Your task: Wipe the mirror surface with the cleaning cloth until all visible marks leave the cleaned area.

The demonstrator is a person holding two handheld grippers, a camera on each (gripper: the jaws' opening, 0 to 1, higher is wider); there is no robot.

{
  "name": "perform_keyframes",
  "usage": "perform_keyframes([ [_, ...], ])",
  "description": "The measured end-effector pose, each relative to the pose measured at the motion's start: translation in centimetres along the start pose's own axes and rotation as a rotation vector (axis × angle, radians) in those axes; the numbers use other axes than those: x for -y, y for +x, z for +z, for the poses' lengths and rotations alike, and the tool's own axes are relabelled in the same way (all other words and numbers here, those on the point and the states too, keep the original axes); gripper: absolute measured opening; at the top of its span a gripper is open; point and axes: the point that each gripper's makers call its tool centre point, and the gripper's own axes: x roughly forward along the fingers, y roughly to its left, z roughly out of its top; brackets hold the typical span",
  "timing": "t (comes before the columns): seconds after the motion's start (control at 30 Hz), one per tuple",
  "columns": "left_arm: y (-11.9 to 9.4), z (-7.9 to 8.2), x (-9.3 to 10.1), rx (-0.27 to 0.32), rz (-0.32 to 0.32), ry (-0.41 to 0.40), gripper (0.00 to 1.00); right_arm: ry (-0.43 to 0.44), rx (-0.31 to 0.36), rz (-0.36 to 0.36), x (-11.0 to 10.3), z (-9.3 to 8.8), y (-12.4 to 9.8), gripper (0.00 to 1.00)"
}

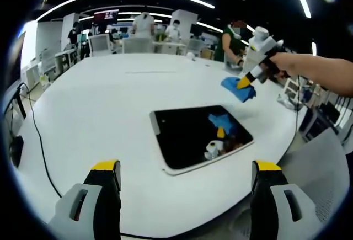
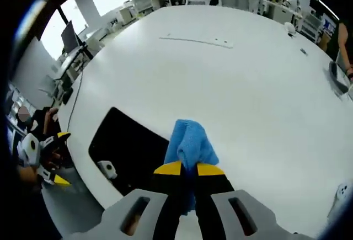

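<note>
A dark rectangular mirror with a white rim lies flat on the white table. It reflects the blue cloth and a gripper. My left gripper stands open near the table's front edge, short of the mirror, with nothing between its fingers. My right gripper, held by a hand, hangs above the table beyond the mirror's far right corner, shut on a blue cleaning cloth. In the right gripper view the blue cleaning cloth bunches between the shut fingertips of my right gripper, with the mirror below and to the left.
A black cable runs across the table's left side. A long white strip lies far off on the table. Desks, chairs and several people stand behind the table. The other gripper shows at the left edge.
</note>
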Motion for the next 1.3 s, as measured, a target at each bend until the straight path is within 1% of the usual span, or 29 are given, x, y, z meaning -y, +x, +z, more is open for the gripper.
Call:
perform_keyframes([
  [0.17,0.0,0.0,0.1,-0.002,-0.001,0.002,0.99,0.028,-0.014,-0.013,1.1,-1.4,-0.6,0.02],
  [0.33,0.0,-0.1,0.1,-0.004,-0.003,0.002,0.99,0.054,-0.022,-0.026,2.3,-2.5,-0.5,0.02],
  [0.53,-0.1,-0.2,0.0,-0.007,0.002,0.002,0.98,0.09,-0.05,-0.042,3.6,-4.3,0.9,0.02],
  [0.63,-0.1,-0.2,-0.1,-0.009,0.004,0.005,0.98,0.088,-0.06,-0.059,4.2,-5.2,1.7,0.02],
  [0.73,-0.1,-0.2,-0.1,-0.011,0.005,0.01,0.98,0.113,-0.084,-0.057,4.5,-6.4,2.5,0.02],
  [0.83,-0.1,-0.2,-0.2,-0.012,0.008,0.014,0.97,0.112,-0.097,-0.055,4.5,-7.1,3.1,0.02],
  [0.9,-0.1,-0.2,-0.2,-0.012,0.01,0.014,0.97,0.092,-0.101,-0.06,4.6,-7.4,3.5,0.03],
  [0.97,-0.1,-0.2,-0.2,-0.013,0.011,0.014,0.97,0.061,-0.098,-0.08,5.1,-7.4,3.8,0.03],
  [1.07,-0.1,-0.2,-0.2,-0.015,0.012,0.016,0.97,0.036,-0.095,-0.087,5.1,-7.3,3.8,0.04],
  [1.17,-0.1,-0.3,-0.2,-0.016,0.011,0.015,0.97,-0.025,-0.089,-0.108,5.5,-7.2,3.7,0.05],
  [1.3,-0.1,-0.3,-0.1,-0.018,0.009,0.016,0.97,-0.042,-0.082,-0.117,5.7,-7.1,3.7,0.08],
])
